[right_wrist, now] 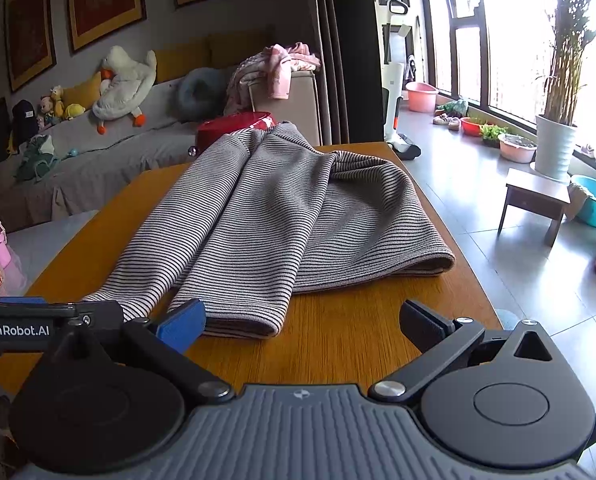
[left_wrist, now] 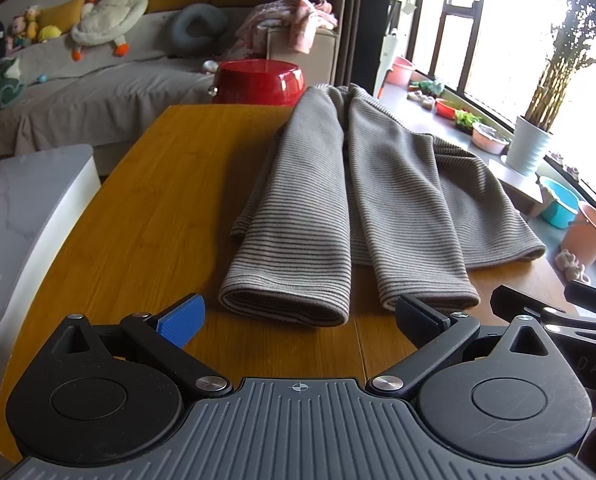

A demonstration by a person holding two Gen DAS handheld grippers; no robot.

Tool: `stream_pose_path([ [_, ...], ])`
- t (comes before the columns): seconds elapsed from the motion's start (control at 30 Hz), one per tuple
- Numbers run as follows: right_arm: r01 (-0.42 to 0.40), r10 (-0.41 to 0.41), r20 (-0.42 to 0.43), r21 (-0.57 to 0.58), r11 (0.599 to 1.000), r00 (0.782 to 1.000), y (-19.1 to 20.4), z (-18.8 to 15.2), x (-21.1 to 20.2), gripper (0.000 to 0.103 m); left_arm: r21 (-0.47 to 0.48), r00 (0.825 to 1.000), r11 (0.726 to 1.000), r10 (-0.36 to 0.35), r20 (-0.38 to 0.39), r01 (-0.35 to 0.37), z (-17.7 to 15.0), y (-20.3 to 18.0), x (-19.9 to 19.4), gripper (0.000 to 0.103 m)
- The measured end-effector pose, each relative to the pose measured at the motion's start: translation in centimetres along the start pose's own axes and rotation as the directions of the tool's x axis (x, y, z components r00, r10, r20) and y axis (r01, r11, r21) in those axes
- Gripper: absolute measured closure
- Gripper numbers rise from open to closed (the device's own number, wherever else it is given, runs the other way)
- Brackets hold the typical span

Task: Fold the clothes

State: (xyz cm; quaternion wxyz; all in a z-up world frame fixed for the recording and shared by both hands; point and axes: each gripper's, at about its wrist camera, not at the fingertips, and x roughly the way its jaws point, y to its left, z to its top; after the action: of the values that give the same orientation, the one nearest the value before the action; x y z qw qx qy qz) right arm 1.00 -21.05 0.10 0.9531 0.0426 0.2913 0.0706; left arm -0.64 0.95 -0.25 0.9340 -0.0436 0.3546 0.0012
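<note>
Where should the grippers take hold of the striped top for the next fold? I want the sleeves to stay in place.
Probably at the two cuff ends of the striped top, from the near table edge: both sleeves lie folded lengthwise toward the open left gripper and right gripper.

Garment (left_wrist: 350, 200) lies on table (left_wrist: 157, 208), both sleeves toward cams; basin (left_wrist: 259, 82) behind table's far edge, prob. on floor; sofa (left_wrist: 97, 92) beyond.

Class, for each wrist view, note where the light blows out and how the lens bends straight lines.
Left wrist view: the tall window blows out white, the wooden table edge bows. Right wrist view: same window glare, frames curve.
</note>
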Motion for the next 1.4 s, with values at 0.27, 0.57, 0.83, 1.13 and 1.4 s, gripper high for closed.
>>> stream_pose_path([
  [0.27,-0.004,0.004,-0.004,-0.001,1.000,1.000,0.09,-0.03,0.02,0.000,0.001,1.000,1.000,0.001,0.000,-0.001,-0.03,0.00,-0.03,0.000],
  [0.57,-0.003,0.003,-0.011,-0.001,1.000,1.000,0.13,0.06,0.05,0.000,-0.005,1.000,1.000,-0.005,0.000,0.005,-0.11,0.06,0.02,0.000],
  [0.83,-0.007,0.007,-0.022,0.001,1.000,1.000,0.22,0.00,0.19,0.000,-0.008,1.000,1.000,-0.007,-0.003,0.007,-0.13,0.18,0.08,0.000],
  [1.13,-0.010,0.010,-0.037,0.006,1.000,0.999,0.17,-0.17,0.43,0.000,-0.011,1.000,1.000,-0.009,-0.013,0.009,-0.21,0.30,0.32,0.000],
  [1.4,-0.011,0.011,-0.048,0.006,1.000,0.999,0.20,-0.18,0.68,0.000,-0.016,1.000,1.000,-0.012,-0.023,0.012,-0.37,0.40,0.57,0.000],
])
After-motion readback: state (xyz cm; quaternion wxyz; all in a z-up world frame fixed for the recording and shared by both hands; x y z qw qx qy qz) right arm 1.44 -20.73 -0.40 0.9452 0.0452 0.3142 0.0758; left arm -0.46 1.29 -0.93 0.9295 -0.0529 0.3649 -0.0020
